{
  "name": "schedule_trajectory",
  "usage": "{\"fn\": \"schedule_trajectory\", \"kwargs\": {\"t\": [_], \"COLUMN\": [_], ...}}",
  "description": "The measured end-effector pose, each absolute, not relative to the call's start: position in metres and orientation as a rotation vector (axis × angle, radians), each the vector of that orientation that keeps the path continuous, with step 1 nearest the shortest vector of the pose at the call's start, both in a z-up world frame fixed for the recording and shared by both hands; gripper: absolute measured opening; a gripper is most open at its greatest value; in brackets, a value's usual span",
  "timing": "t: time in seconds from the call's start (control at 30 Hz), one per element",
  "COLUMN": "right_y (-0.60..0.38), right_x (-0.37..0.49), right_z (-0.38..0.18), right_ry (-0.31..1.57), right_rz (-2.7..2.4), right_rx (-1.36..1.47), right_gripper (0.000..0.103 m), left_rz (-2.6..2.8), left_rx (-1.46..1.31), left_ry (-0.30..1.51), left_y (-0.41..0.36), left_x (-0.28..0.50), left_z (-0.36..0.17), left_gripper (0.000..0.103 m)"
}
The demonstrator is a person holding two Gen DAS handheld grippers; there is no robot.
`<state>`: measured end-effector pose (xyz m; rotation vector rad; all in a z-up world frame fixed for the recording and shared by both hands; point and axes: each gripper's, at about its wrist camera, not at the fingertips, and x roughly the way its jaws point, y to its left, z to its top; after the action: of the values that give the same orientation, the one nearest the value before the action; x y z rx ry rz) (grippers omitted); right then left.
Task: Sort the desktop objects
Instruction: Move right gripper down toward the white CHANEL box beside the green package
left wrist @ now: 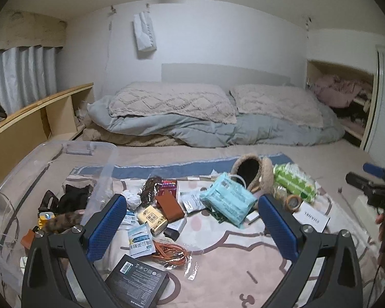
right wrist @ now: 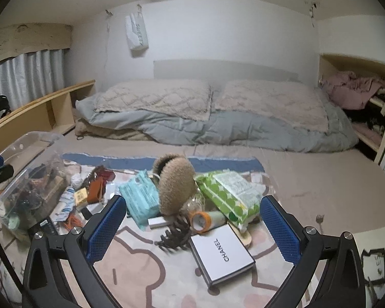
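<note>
Bed blanket [right wrist: 146, 277] cluttered; left gripper [left wrist: 192, 220] and right gripper [right wrist: 192, 220] hover level, spread wide, seemingly holding nothing.

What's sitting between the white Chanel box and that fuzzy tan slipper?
In the right wrist view, a roll of orange tape lies between the Chanel box and the slipper, beside a dark hair claw.

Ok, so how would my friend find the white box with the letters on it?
Look at the pink cartoon blanket spread on the bed, with a pile of stuff on it. At the near edge of the pile, beside the orange tape roll and dark hair claw, lies the white box. It's the only flat white one, printed CHANEL in black.
</note>
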<state>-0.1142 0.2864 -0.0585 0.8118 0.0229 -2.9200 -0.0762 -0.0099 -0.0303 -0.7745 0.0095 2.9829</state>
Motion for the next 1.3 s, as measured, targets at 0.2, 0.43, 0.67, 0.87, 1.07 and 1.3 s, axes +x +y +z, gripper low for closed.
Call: {"fn": "schedule_trajectory", "kwargs": {"t": [0.2,0.43,0.67,0.87,1.07,1.3], "right_y": [0.294,0.315,0.344,0.346,0.342,0.364], "right_x": [-0.132,-0.160,-0.186,-0.213,-0.236,-0.254], "right_z": [-0.079,-0.103,-0.130,-0.162,-0.188,-0.208], "right_ry": [0.064,-0.111,-0.393,-0.459,-0.314,-0.539], "right_rz": [-2.937,-2.918,-2.870,-2.787,-2.816,-2.812], "right_rx": [0.930,1.111,1.285,1.442,1.597,1.669], "right_gripper": [0.103,0.103,0.067,0.042,0.040,0.040], "left_rz": [2.915,2.855,2.799,2.743,2.691,2.652], "left_rx": [-0.882,-0.969,-1.021,-1.064,-1.122,-1.153], "left_ry": [0.088,0.149,0.194,0.266,0.312,0.309], "left_y": [0.000,0.008,0.012,0.012,0.011,0.010], "left_x": [-0.088,-0.091,-0.090,-0.094,-0.103,-0.116], "left_z": [-0.060,-0.083,-0.101,-0.121,-0.142,-0.155], "left_gripper": [0.103,0.103,0.103,0.103,0.103,0.103]}}
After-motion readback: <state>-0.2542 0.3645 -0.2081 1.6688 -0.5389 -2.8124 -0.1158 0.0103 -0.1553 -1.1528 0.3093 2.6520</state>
